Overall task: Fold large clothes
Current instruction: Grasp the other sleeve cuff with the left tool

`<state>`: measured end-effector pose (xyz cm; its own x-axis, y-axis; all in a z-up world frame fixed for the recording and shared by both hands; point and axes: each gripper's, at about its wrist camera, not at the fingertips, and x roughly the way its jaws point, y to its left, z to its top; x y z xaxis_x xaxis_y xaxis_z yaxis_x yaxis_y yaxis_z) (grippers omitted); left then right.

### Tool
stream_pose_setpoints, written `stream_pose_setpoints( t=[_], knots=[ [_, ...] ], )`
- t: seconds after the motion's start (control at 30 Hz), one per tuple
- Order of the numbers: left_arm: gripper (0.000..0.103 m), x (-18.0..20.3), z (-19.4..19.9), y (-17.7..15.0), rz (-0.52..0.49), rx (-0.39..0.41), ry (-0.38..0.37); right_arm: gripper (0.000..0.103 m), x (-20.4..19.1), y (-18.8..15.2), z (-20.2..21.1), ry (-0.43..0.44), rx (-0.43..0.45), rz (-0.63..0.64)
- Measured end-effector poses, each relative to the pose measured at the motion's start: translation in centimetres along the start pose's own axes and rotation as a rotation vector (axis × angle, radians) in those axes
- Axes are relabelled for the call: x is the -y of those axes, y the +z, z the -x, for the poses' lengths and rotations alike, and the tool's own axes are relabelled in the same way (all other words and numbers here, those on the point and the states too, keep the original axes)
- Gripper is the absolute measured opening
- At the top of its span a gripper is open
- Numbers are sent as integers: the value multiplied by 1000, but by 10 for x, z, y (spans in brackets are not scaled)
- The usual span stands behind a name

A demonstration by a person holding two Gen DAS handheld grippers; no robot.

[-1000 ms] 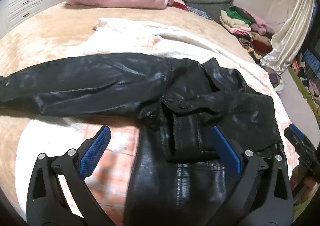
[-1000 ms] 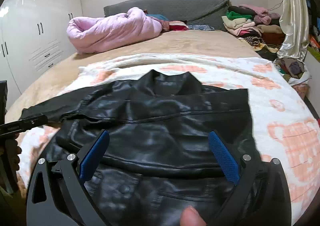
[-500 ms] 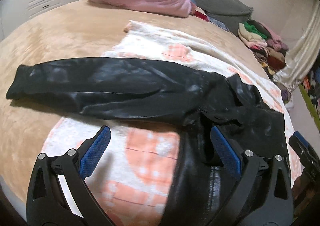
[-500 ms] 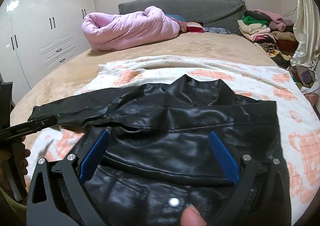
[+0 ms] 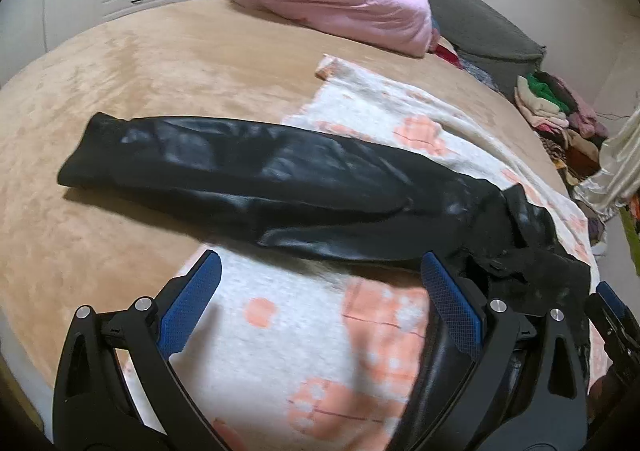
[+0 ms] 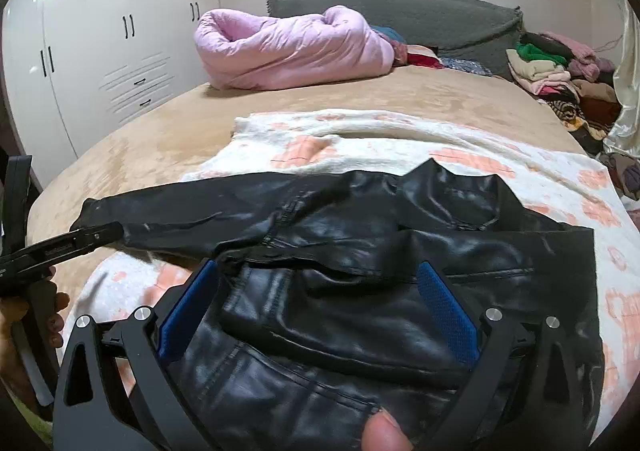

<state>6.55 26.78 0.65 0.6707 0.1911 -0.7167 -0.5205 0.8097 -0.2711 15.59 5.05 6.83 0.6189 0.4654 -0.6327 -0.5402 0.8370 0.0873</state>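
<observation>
A: Where does the black leather jacket (image 6: 360, 263) lie?

B: Spread flat on the white blanket with orange patches (image 6: 460, 147), which covers part of the tan bed (image 5: 140, 63). Its body sits directly under the right gripper (image 6: 318, 305), collar pointing away from it.

A: And the sleeve?

B: One sleeve (image 5: 248, 175) stretches out straight to the left, its cuff past the blanket's edge and resting on the tan cover. In the left wrist view it lies crosswise just ahead of the left gripper (image 5: 320, 297).

A: Is either tool holding anything?

B: No. Both have their blue-padded fingers spread wide. Only blanket shows between the left pair, with the jacket's body just beside the right-hand finger; the right pair hangs over the jacket's front.

A: Anything else around?

B: A rolled pink duvet (image 6: 288, 47) near the grey headboard (image 6: 420, 11), and a pile of folded clothes (image 6: 552, 67) at the right.
</observation>
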Motion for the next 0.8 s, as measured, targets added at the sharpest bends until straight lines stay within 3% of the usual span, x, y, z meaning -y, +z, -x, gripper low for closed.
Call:
stream_pose_setpoints(
  t=[0.8],
  knots=[
    [93,-65,-18,10,164,-18,76,99,-85,11,-43,119,-35,118]
  ],
)
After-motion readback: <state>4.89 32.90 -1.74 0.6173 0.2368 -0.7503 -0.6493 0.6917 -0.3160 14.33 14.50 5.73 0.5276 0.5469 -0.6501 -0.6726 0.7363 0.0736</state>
